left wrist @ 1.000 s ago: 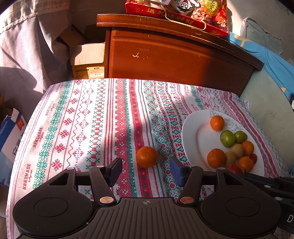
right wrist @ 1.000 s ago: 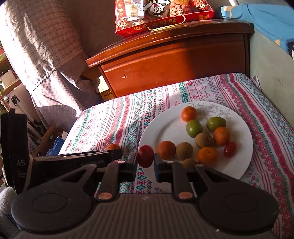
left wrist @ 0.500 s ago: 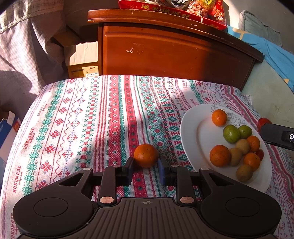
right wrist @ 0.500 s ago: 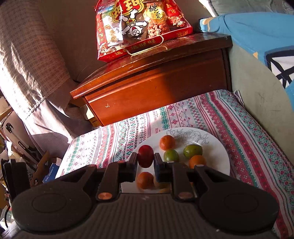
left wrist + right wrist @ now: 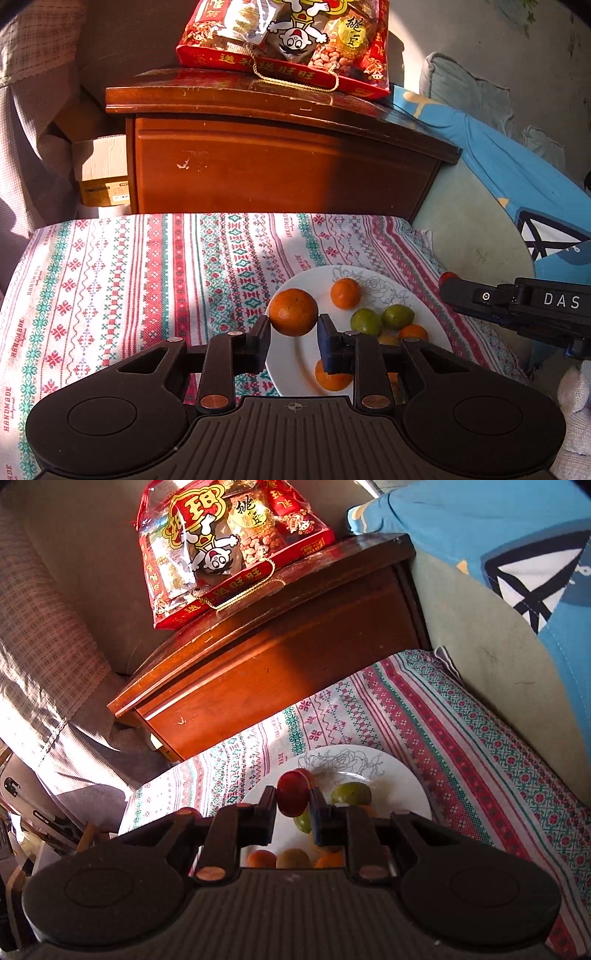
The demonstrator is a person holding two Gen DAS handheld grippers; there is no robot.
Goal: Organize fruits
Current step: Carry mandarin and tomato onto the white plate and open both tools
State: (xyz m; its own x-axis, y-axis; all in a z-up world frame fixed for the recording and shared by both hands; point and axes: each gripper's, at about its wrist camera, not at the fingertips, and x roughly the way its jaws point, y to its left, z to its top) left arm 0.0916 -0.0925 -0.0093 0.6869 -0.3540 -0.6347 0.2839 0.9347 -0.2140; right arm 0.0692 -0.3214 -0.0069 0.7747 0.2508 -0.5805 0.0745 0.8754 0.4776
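Note:
My left gripper (image 5: 293,328) is shut on an orange mandarin (image 5: 293,312), lifted off the cloth and hanging over the left rim of the white plate (image 5: 284,354). On the plate lie another mandarin (image 5: 345,293), two green fruits (image 5: 382,319) and more orange fruit, partly hidden by my fingers. My right gripper (image 5: 293,805) is shut on a small red fruit (image 5: 292,793), held above the same plate (image 5: 402,786), where a green fruit (image 5: 351,793) and several others lie. In the left wrist view the right gripper (image 5: 448,286) juts in from the right, past the plate's right rim.
A patterned red, green and white tablecloth (image 5: 129,280) covers the table. Behind it stands a dark wooden cabinet (image 5: 277,162) with a red snack bag (image 5: 291,40) on top. A cardboard box (image 5: 103,173) sits left of the cabinet; blue bedding (image 5: 517,177) lies at the right.
The left gripper shut on the mandarin that lay on the cloth, lifted it and carried it right to the plate's rim. The right gripper rose with the red fruit and rolled.

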